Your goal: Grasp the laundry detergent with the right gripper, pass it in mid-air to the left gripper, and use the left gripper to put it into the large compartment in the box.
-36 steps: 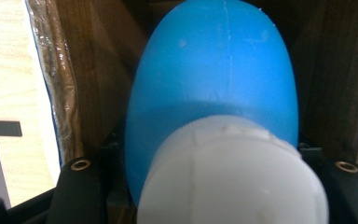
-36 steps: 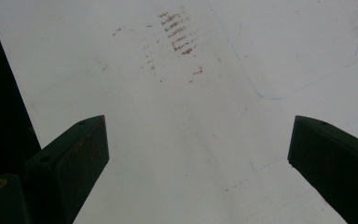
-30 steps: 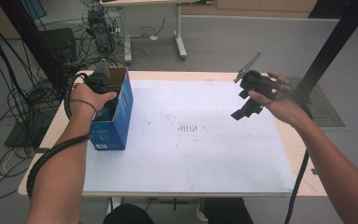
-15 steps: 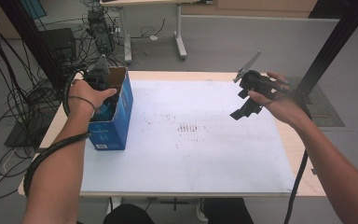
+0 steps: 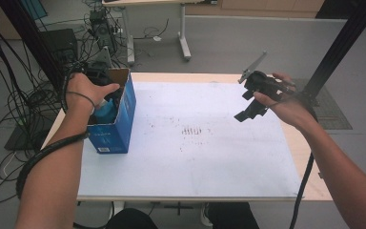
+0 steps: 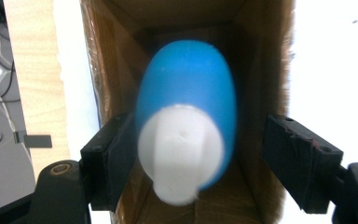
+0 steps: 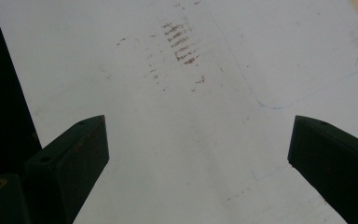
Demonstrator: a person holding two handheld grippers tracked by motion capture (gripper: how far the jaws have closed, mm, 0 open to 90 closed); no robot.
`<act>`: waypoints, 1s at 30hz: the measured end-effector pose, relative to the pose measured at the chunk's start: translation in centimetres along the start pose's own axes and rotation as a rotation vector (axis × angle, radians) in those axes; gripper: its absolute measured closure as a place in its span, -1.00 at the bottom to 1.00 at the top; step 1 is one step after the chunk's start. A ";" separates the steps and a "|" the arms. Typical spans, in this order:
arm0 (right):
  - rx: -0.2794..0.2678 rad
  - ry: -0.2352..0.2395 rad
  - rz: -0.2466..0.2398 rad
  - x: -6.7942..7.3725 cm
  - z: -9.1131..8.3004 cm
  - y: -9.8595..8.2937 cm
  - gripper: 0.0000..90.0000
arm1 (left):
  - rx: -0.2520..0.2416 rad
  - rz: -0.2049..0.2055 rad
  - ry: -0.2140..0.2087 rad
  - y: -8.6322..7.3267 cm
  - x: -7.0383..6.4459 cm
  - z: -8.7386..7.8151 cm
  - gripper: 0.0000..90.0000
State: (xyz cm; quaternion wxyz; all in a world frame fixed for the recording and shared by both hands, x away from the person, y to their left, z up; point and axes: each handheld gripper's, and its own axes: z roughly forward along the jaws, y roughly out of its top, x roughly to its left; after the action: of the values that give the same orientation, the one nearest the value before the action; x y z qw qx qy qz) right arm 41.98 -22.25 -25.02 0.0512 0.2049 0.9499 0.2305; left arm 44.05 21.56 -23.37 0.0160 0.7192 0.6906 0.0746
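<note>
Left jaws: the left gripper (image 6: 186,154) reaches down into the open top of the box; its jaws stand wide on either side of the bottle, the left one close against it and the right one with a clear gap, so nothing is clamped.
Bottle: a blue bottle (image 6: 186,93) with a white cap (image 6: 179,149) stands inside the box, cap toward the camera, blurred in the left gripper view; from the high view a patch of its blue (image 5: 106,112) shows under the hand.
Box: a blue cardboard box (image 5: 114,129) with a brown inside, upright at the left edge of the tabletop, toward the far side.
Left hand: the left hand (image 5: 83,90) lies over the box's opening.
Right jaws: the right gripper (image 7: 198,154) is wide open and holds nothing, raised above the white sheet.
Right hand: the right hand (image 5: 286,102) holds that gripper (image 5: 255,98) at the far right, well apart from the box.
Tabletop: a wooden tabletop (image 5: 310,157) covered by a white sheet (image 5: 195,157) with reddish-brown smudges (image 5: 193,130) near its middle.
</note>
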 end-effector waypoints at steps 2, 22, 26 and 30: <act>-0.002 0.001 0.003 -0.1 0.0 -0.2 -0.89 | -0.009 0.001 0.009 -0.1 0.0 -0.8 -0.41; -0.010 -0.056 0.028 -1.2 -1.6 -0.6 -0.89 | -0.134 0.175 -0.019 0.0 -6.4 -6.6 -0.66; 0.001 -0.062 0.036 -1.4 -1.8 -0.8 -0.89 | -0.140 0.213 -0.036 0.2 -7.9 -6.5 -0.70; 0.012 -0.075 0.049 -1.9 -2.2 -1.0 -0.89 | -0.144 0.245 -0.027 0.4 -9.6 -6.5 -0.71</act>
State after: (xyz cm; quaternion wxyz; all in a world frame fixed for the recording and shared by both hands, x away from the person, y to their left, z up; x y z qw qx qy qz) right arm 42.89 -24.73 -23.54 0.0798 0.2370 0.9433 0.2182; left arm 43.23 11.46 -17.71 0.0678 0.7961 0.5901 0.1157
